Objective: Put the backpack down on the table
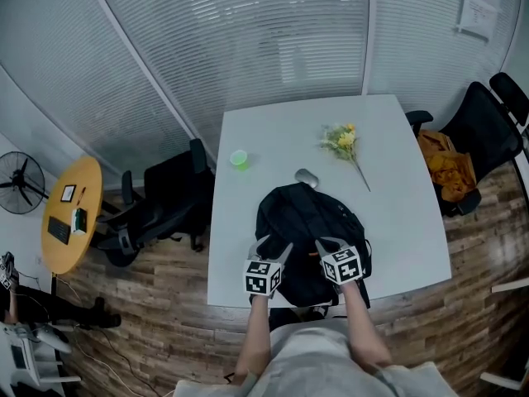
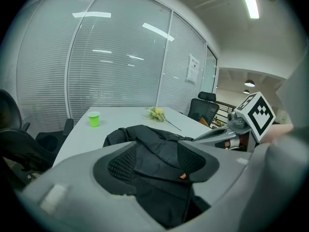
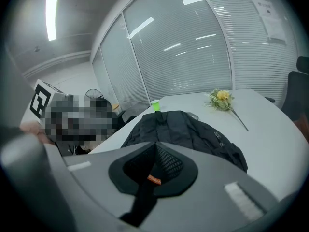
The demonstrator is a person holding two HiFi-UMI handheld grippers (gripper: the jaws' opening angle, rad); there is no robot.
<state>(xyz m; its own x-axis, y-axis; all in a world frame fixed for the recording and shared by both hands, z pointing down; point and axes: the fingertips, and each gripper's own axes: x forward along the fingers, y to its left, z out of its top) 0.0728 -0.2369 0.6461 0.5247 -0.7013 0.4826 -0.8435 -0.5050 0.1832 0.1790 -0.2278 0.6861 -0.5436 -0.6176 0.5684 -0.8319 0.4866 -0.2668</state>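
A black backpack [image 1: 306, 222] lies on the white table [image 1: 405, 222], close to its near edge. My left gripper [image 1: 273, 248] is at the pack's near left side, shut on a black padded shoulder strap [image 2: 154, 161]. At the near right side my right gripper [image 1: 331, 244] is shut on the other strap [image 3: 161, 166], which carries a small orange tag. The pack's body [image 2: 145, 137] spreads out ahead of the left jaws. In the right gripper view the same backpack [image 3: 193, 127] rests flat on the tabletop. The right gripper [image 2: 224, 135] also shows in the left gripper view.
A green cup [image 1: 239, 159], a grey mouse [image 1: 307, 177] and a bunch of yellow flowers [image 1: 345, 143] lie beyond the pack. Black office chairs stand at the left [image 1: 169, 193] and right [image 1: 475, 131] of the table. A round yellow table [image 1: 73, 213] is far left.
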